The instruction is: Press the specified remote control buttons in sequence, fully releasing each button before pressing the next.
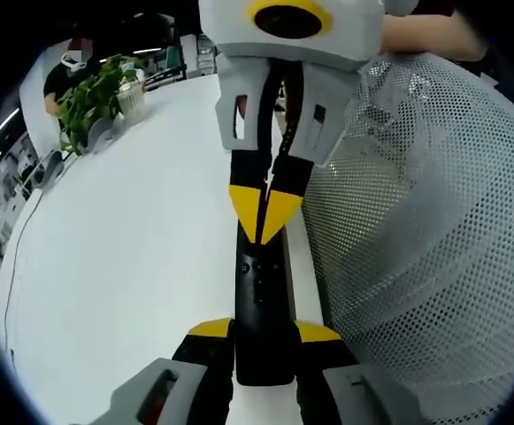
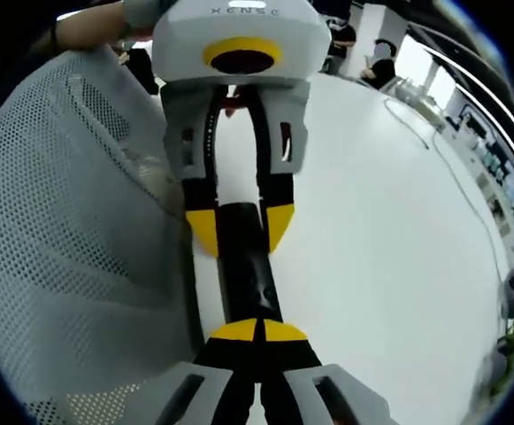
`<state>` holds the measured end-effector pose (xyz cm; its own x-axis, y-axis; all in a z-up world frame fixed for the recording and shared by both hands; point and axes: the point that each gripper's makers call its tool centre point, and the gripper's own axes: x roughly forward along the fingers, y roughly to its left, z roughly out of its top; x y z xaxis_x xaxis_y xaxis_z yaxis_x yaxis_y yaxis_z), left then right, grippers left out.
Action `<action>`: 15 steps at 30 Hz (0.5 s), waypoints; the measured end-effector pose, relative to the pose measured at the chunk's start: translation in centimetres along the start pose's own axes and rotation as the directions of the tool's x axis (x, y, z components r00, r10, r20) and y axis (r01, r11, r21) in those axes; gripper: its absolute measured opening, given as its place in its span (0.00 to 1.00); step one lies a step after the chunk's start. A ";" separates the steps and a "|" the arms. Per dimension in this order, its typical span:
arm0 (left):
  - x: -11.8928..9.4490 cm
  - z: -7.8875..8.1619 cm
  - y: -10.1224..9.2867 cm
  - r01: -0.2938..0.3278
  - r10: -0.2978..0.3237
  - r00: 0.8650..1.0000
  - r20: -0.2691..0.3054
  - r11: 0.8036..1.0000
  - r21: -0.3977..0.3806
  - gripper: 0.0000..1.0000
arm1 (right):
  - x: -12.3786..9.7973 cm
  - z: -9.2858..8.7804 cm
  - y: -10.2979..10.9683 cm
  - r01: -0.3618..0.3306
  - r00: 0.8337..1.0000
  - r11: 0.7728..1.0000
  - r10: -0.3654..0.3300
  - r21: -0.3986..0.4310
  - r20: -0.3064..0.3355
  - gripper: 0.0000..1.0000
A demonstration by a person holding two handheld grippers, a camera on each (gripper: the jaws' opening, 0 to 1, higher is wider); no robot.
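Observation:
A long black remote [image 1: 261,292] lies lengthwise over the white table [image 1: 133,266], close to its edge. My left gripper [image 1: 264,333] is shut on the remote's near end, one yellow fingertip [image 1: 210,329] on each side. My right gripper [image 1: 261,211] comes in from the top with its yellow tips together, touching the remote's top face near its far end. In the right gripper view, my right gripper [image 2: 257,332] is shut with its tips resting on the remote [image 2: 246,274]. Beyond it my left gripper [image 2: 241,228] clamps the remote's other end.
A grey mesh chair back [image 1: 433,221] [image 2: 62,221] stands right beside the remote and the table edge. A potted plant [image 1: 93,97] sits at the table's far corner, and a thin cable [image 2: 451,177] runs along the far side. People sit in the background [image 2: 380,57].

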<state>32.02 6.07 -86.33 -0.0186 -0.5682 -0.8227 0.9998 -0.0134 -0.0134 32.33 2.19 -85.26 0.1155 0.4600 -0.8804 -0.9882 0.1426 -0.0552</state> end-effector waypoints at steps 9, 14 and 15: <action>0.0 0.0 0.0 0.002 -0.002 1.000 -0.001 1.000 -0.001 0.25 | 0.3 0.3 0.1 -0.006 1.000 1.000 0.006 -0.018 0.012 0.00; 0.0 0.0 0.0 0.003 -0.003 1.000 -0.003 1.000 0.001 0.25 | 0.4 0.3 0.1 0.005 1.000 0.999 -0.005 -0.033 0.000 0.00; 0.0 0.0 0.0 0.003 -0.003 1.000 -0.004 1.000 0.001 0.25 | 0.4 0.3 0.1 0.008 1.000 0.999 -0.008 -0.037 -0.001 0.00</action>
<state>32.03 6.05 -86.33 -0.0220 -0.5645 -0.8252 0.9997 -0.0165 -0.0154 32.32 2.62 -85.51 0.1234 0.4579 -0.8804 -0.9903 0.1139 -0.0796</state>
